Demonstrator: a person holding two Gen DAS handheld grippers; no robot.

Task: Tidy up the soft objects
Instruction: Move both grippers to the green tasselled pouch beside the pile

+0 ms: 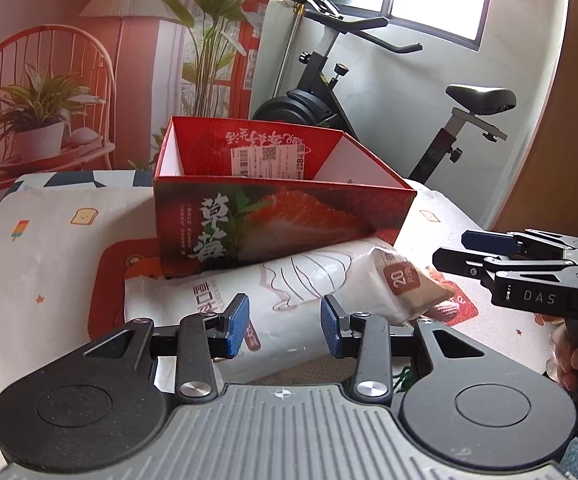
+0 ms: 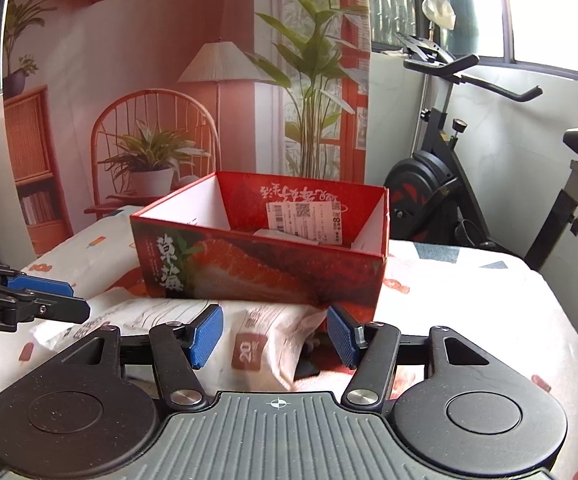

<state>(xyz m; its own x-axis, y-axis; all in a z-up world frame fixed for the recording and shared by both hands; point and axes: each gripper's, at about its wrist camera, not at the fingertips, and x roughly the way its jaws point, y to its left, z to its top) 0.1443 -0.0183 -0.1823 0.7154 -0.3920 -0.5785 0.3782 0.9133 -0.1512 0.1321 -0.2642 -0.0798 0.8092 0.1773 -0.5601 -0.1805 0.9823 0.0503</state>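
A white soft package (image 1: 289,280) printed with line art lies on the table against the front of a red strawberry box (image 1: 281,220). Its gathered end carries a brown "20" label (image 1: 401,278). My left gripper (image 1: 285,326) hovers open just over the package's middle, its blue pads clear of it. My right gripper (image 1: 453,250) comes in from the right, its tips just short of the labelled end. In the right wrist view the right gripper (image 2: 275,336) stands open with the labelled end of the package (image 2: 249,354) lying between the pads, unpressed. The left gripper (image 2: 79,299) shows at the left edge. The box (image 2: 257,272) is open at the top.
The table wears a white printed cloth (image 1: 49,240) with a red mat (image 1: 109,280) under the box. An exercise bike (image 2: 449,184) stands behind the table on the right. A painted backdrop with chair, lamp and plants fills the wall behind. A hand (image 1: 573,364) grips the right handle.
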